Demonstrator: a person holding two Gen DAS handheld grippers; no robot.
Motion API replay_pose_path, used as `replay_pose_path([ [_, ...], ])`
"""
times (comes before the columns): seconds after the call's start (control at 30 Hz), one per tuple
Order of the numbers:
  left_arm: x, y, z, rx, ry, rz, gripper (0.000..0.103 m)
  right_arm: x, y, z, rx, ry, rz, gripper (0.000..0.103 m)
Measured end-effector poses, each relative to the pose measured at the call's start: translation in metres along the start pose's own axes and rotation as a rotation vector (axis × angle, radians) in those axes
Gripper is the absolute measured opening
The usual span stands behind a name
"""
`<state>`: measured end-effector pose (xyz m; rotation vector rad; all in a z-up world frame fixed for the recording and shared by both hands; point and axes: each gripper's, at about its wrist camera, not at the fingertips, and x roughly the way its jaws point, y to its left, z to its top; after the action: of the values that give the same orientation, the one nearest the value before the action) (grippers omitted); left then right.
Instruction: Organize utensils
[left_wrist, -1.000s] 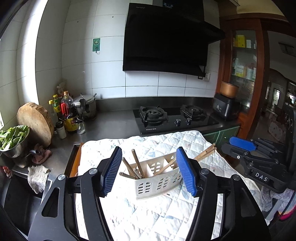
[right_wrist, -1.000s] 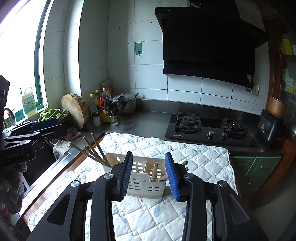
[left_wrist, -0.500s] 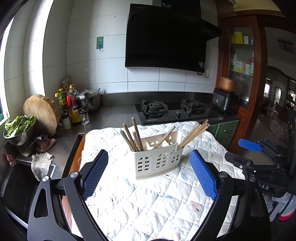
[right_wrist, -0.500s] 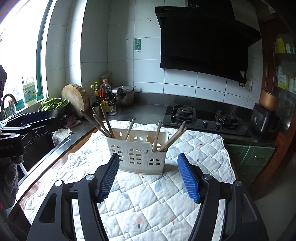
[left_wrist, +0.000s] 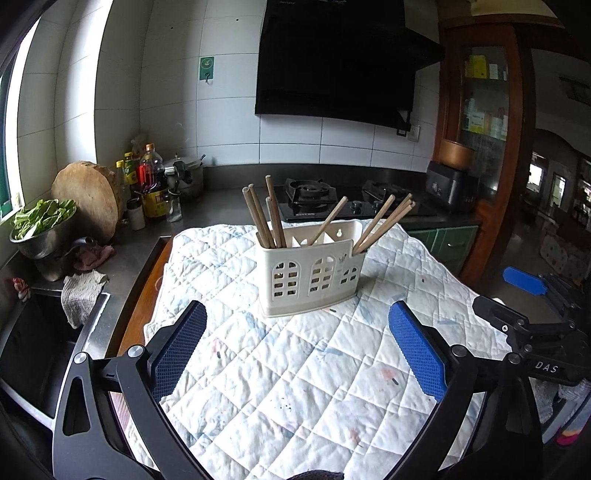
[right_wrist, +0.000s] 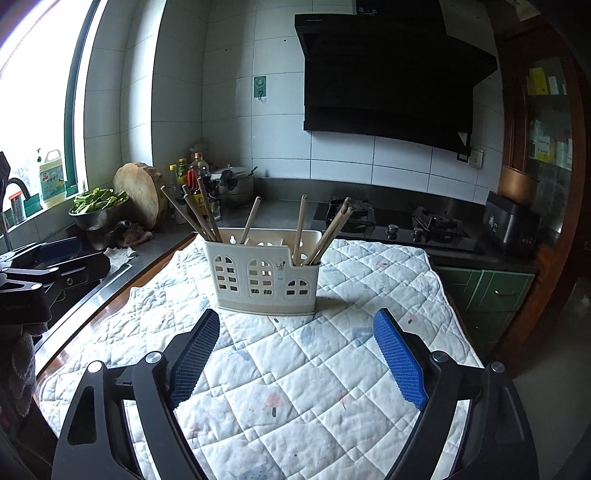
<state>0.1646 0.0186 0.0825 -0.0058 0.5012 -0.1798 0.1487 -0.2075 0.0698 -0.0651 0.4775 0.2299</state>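
Observation:
A cream plastic utensil holder (left_wrist: 310, 275) (right_wrist: 264, 278) stands upright on a white quilted cloth (left_wrist: 295, 369) (right_wrist: 295, 387). Several wooden chopsticks (left_wrist: 264, 214) (right_wrist: 201, 216) lean out of its compartments, some to the left and some to the right (left_wrist: 384, 223) (right_wrist: 330, 230). My left gripper (left_wrist: 299, 350) is open and empty, well short of the holder. My right gripper (right_wrist: 299, 363) is open and empty too, also short of the holder. Each gripper shows at the edge of the other's view (left_wrist: 532, 325) (right_wrist: 40, 273).
A gas hob (left_wrist: 351, 205) lies behind the cloth. At the left are a round wooden board (left_wrist: 88, 203), bottles (left_wrist: 149, 181), a pot (left_wrist: 184, 177), a bowl of greens (left_wrist: 40, 229) and a sink (left_wrist: 33, 354). Green cabinets (right_wrist: 491, 291) are on the right.
Both grippers have opened wide and drawn back from the holder, which now stands free on the cloth and looks farther away.

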Motion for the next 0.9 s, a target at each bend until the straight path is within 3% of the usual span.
replay_pose_path([
  [0.33, -0.006, 0.004, -0.035, -0.048, 0.029, 0.034, 0.098, -0.001, -0.005, -0.031, 0.017, 0.030, -0.072, 0.089],
  [0.9, -0.017, -0.003, -0.077, -0.077, 0.061, 0.047, 0.098, -0.005, -0.009, -0.065, 0.074, 0.084, -0.071, 0.092],
])
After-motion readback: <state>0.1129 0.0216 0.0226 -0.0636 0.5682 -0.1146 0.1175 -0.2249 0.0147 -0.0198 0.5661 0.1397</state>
